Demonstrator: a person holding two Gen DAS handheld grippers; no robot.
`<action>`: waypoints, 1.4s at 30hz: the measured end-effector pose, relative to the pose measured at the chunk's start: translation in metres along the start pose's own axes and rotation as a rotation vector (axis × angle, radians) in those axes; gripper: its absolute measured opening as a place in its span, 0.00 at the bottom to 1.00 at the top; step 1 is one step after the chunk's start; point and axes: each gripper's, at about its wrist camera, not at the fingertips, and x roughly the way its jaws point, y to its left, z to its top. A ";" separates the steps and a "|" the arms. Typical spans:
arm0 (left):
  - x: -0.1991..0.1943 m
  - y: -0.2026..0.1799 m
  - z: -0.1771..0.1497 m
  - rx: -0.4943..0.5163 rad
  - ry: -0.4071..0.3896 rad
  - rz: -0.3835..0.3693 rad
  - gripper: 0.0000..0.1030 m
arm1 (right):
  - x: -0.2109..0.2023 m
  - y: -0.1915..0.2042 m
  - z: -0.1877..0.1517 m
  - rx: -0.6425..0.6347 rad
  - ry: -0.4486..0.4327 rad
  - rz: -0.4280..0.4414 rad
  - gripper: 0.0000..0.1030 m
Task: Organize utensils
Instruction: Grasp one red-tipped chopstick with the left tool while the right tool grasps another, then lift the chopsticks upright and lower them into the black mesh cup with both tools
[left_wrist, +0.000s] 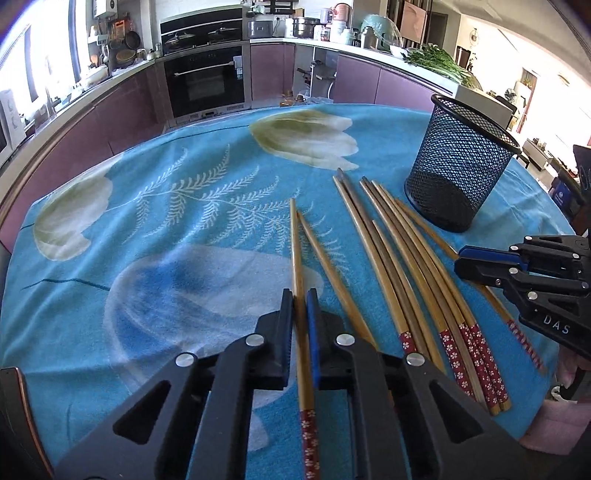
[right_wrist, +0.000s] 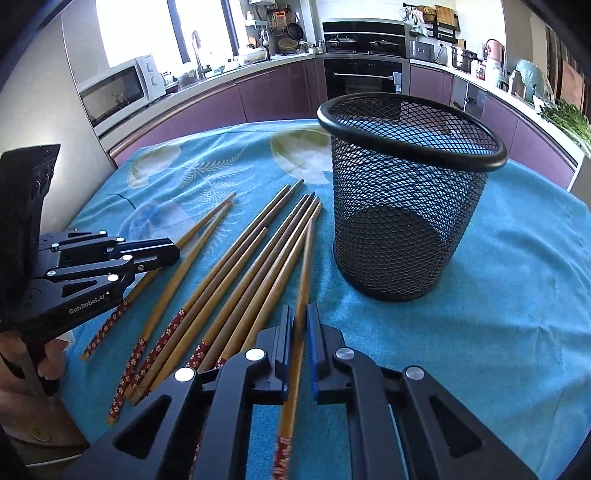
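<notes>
Several wooden chopsticks with red flowered handles lie fanned on the blue cloth, left of a black mesh cup that stands upright and holds nothing. My left gripper is shut on one chopstick that lies apart to the left of the fan, beside another loose chopstick. In the right wrist view my right gripper is shut on the rightmost chopstick of the fan, just in front and left of the mesh cup. The left gripper shows at the left edge there.
The round table carries a blue flowered cloth. Its edge runs close behind the cup. Kitchen cabinets, an oven and a microwave stand well behind. A person's hand holds the left gripper at the near left edge.
</notes>
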 end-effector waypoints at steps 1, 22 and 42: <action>-0.001 0.001 -0.001 -0.004 -0.001 -0.004 0.08 | -0.001 0.000 0.000 0.001 -0.005 0.004 0.06; -0.116 0.002 0.025 0.018 -0.248 -0.266 0.07 | -0.082 -0.004 0.015 -0.013 -0.264 0.139 0.05; -0.191 -0.034 0.112 0.048 -0.489 -0.427 0.07 | -0.158 -0.032 0.082 -0.039 -0.535 0.148 0.05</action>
